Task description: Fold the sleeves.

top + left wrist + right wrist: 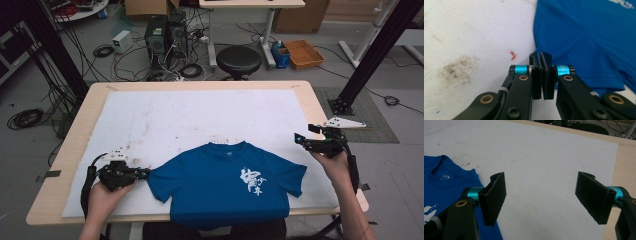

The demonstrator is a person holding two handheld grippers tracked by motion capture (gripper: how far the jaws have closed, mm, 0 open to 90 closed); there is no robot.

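The shirt [227, 182] is matt blue knit cloth with a flat white print. The sheet [200, 117] under it looks like rough, stained white felt or paper. The table [80, 122] edge is pale smooth wood. The left claw [541, 75] is matt black plastic with glossy blue metal sleeves and brass rivets.

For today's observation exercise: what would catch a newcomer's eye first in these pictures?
The blue T-shirt with white print, lying flat at the near edge of the white mat. Next, the left claw, shut at the shirt's sleeve, and the right claw, held open above the table's right edge.
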